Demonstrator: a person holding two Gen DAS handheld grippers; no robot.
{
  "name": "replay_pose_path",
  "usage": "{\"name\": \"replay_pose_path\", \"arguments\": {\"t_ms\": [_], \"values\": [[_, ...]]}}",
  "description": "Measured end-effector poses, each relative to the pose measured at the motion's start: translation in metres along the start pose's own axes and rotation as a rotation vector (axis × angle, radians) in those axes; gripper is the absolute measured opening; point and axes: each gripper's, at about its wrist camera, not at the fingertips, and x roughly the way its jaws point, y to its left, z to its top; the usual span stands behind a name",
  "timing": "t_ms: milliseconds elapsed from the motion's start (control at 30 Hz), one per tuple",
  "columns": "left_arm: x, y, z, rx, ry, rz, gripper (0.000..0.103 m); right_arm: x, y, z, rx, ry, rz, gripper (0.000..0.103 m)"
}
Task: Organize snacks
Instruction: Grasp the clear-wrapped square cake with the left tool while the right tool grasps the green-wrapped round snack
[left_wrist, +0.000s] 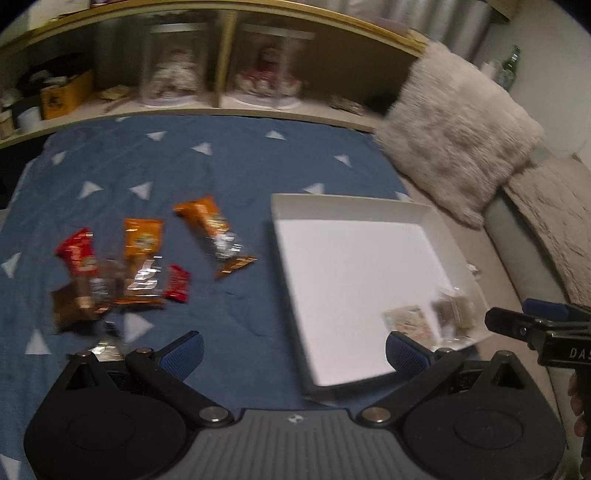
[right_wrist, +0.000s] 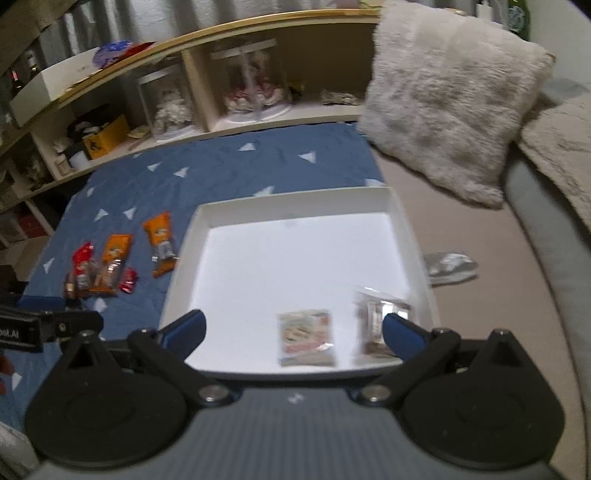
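Snacks: your loose packets lie in a cluster on the blue cover, left of the tray – an orange packet nearest the tray, a second orange one beside it, a red packet, a small red one and a brown packet, several of them overlapping.
Tray: the white tray sits half on the cover, half on the beige surface; two packets already lie in its near right corner, a pale printed one and a clear one just beside it.
Left gripper: your left gripper hangs over the tray's near left edge, its blue pads spread wide and holding nothing.
Right gripper: your right gripper hovers over the tray's near edge, pads spread wide too, nothing between them.
Surface: a blue cover with pale triangles, meeting a beige sofa seat.
Room: a fluffy cushion leans at the back right; a curved shelf runs behind, with two clear domed cases and a yellow box; a green bottle stands past the cushion.
Only the right view: a crumpled silvery wrapper shows clearly on the beige seat just right of the tray.
Only the left view: the cluster shows close enough to tell packets apart, though blurred.
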Motion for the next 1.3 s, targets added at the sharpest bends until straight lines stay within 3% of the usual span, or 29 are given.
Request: {"name": "replay_pose_path", "arguments": {"t_ms": [400, 733, 867, 1000, 1100, 1300], "values": [[-0.012, 0.095, -0.003, -0.061, -0.023, 0.113, 0.103, 0.039, 0.092, 0.01, -0.067, 0.014, 0.11, 0.102], [0.013, 0.158, -0.016, -0.218, 0.033, 0.189, 0.103, 0.078, 0.154, 0.002, -0.119, 0.032, 0.256, 0.102], [0.026, 0.167, -0.018, -0.232, 0.046, 0.214, 0.103, 0.096, 0.174, -0.002, -0.175, 0.013, 0.31, 0.102], [0.041, 0.174, -0.021, -0.249, 0.056, 0.172, 0.103, 0.116, 0.185, -0.007, -0.244, -0.017, 0.336, 0.103], [0.056, 0.177, -0.022, -0.289, 0.082, 0.149, 0.103, 0.13, 0.189, -0.011, -0.277, 0.007, 0.359, 0.103], [0.082, 0.182, -0.026, -0.366, 0.139, 0.202, 0.103, 0.149, 0.204, -0.02, -0.36, 0.065, 0.411, 0.103]]}}
